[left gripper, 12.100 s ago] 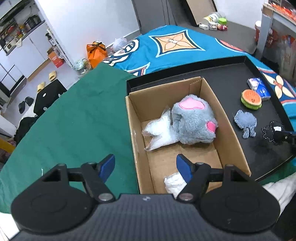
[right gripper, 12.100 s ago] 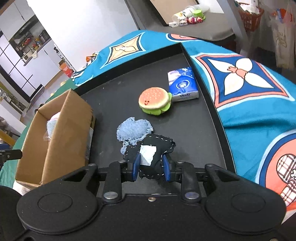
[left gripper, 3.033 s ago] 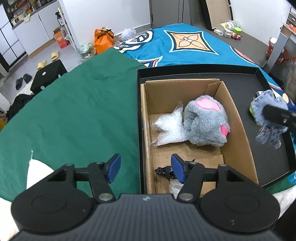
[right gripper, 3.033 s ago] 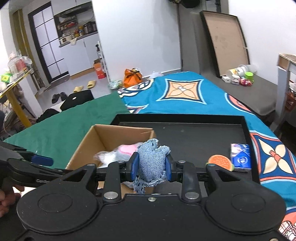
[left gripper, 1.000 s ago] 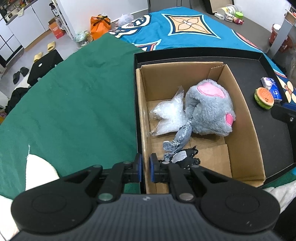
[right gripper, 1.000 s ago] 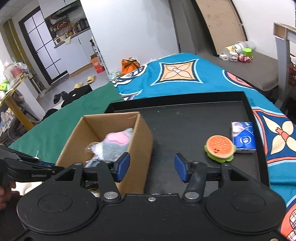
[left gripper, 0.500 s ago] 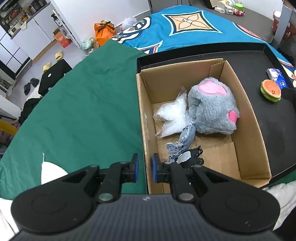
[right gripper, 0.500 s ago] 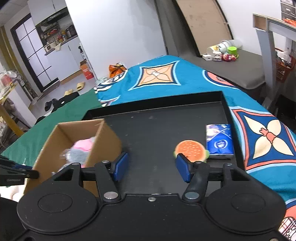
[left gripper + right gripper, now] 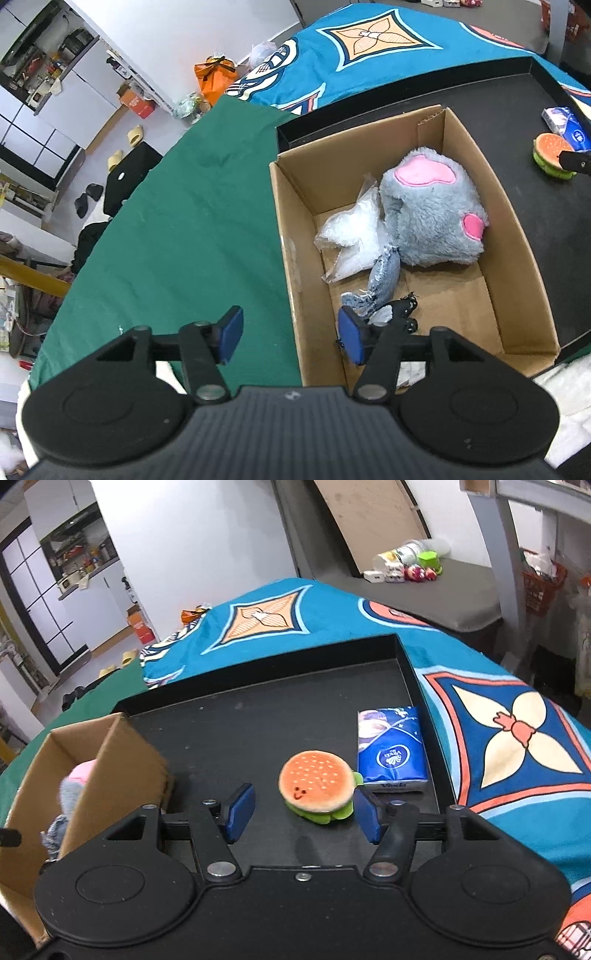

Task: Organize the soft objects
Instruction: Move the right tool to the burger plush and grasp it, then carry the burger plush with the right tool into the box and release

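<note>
Burger plush (image 9: 316, 782) sits between the right claw's (image 9: 303, 814) parted pads.

Cloth, cardboard and plastic, mostly matt

The box (image 9: 513, 254) is plain brown cardboard; inside lie a fluffy grey plush toy (image 9: 432, 221), a crinkled clear plastic bag (image 9: 351, 236) and frayed denim scrap (image 9: 380, 280). The burger toy (image 9: 317, 782) is soft felted cloth, the tissue pack (image 9: 391, 749) glossy film, the tray (image 9: 266, 716) matt black.
</note>
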Available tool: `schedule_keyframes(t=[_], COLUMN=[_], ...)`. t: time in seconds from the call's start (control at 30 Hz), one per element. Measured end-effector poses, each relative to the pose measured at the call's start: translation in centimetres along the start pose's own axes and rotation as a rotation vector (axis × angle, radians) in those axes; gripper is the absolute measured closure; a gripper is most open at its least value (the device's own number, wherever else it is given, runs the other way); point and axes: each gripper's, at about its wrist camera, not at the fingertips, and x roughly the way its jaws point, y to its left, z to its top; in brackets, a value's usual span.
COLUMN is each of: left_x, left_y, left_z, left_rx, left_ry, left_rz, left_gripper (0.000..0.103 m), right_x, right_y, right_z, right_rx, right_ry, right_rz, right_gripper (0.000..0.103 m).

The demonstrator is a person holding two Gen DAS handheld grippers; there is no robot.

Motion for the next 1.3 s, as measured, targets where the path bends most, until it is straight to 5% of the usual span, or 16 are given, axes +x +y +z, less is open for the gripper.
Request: schedule_keyframes(t=[0.43, 0.53, 0.73, 1.3], left_x=[-0.3, -0.7, -0.8, -1.1], left_y=[0.1, -0.3, 0.0, 1.2], left_z=[0.5, 0.4, 0.3, -0.4], left_rx=[-0.030, -0.012, -0.027, -0.074], left_ry=[-0.020, -0.043, -0.047, -0.065], left_rz=[-0.070, -0.051, -0.058, -0.085], left_gripper=[0.021, 0.015, 0.015, 0.015], right_x=[2.5, 2.9, 2.2, -2.0], right_y=[-0.3, -0.6, -0.3, 0.6], right_z=[-0.7, -0.7, -1.0, -0.2], right_rx=[-0.012, -0.005, -0.032, -0.026], right_ry=[0.028, 0.045, 0.040, 0.018], right_rz=[-0.031, -0.022, -0.029, -0.025], right_gripper=[0.038, 0.056, 0.066, 0.067])
